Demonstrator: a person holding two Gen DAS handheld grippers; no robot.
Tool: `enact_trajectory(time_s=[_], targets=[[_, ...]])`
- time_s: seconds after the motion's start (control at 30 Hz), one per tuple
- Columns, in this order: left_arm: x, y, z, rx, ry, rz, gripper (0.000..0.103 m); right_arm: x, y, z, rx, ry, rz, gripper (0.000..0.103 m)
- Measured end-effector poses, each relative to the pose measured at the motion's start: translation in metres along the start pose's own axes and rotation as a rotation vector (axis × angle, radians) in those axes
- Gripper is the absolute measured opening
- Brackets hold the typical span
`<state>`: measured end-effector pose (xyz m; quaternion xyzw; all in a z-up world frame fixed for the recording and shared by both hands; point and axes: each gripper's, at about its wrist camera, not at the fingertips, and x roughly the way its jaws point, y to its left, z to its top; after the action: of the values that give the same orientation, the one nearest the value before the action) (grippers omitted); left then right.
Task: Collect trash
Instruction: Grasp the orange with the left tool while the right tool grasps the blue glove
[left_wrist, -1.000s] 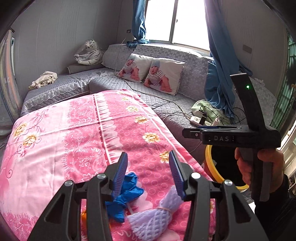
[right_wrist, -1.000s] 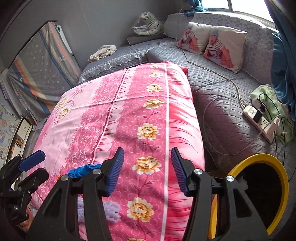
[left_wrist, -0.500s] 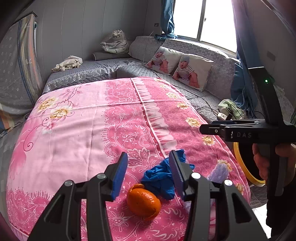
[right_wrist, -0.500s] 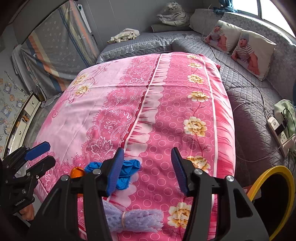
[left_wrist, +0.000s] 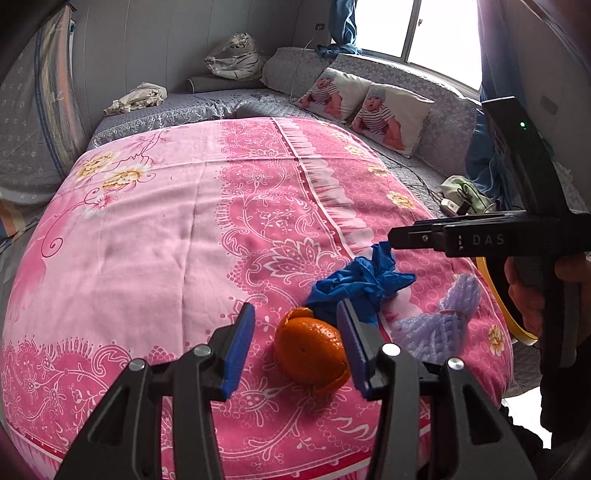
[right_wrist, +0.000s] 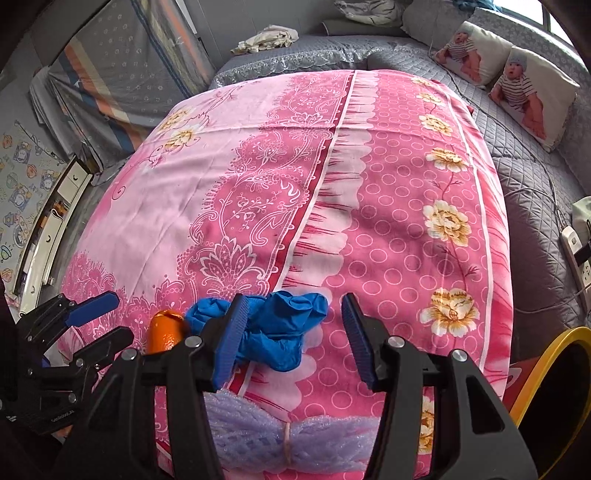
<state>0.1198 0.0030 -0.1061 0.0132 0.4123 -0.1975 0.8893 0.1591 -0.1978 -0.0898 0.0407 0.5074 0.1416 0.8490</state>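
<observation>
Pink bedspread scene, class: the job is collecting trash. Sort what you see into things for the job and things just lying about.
For the job:
- orange peel
- crumpled blue glove
- purple foam net
- yellow-rimmed bin

Just lying about:
- baby-print pillows
- toy tiger
- power strip
- bundled cloth

Orange peel (left_wrist: 311, 350), crumpled blue glove (left_wrist: 360, 282), lilac foam net (left_wrist: 441, 328) close together on pink bedspread (left_wrist: 166, 221).

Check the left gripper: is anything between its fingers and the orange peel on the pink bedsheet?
Nothing visible. The orange peel lies bare on the pink floral bedsheet, between the open left gripper fingers; the crumpled blue glove lies just behind it.
</observation>
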Motion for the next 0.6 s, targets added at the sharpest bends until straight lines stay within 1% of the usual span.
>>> enact_trajectory(time_s=[0.33, 0.6], targets=[[0.017, -0.003, -0.010, 0.010, 0.061, -0.030, 0.044, 0.018, 0.014, -0.003, -0.021, 0.058, 0.037, 0.050], [0.024, -0.004, -0.010, 0.012, 0.070, -0.047, 0.046, 0.030, 0.020, -0.004, -0.031, 0.089, 0.053, 0.051]])
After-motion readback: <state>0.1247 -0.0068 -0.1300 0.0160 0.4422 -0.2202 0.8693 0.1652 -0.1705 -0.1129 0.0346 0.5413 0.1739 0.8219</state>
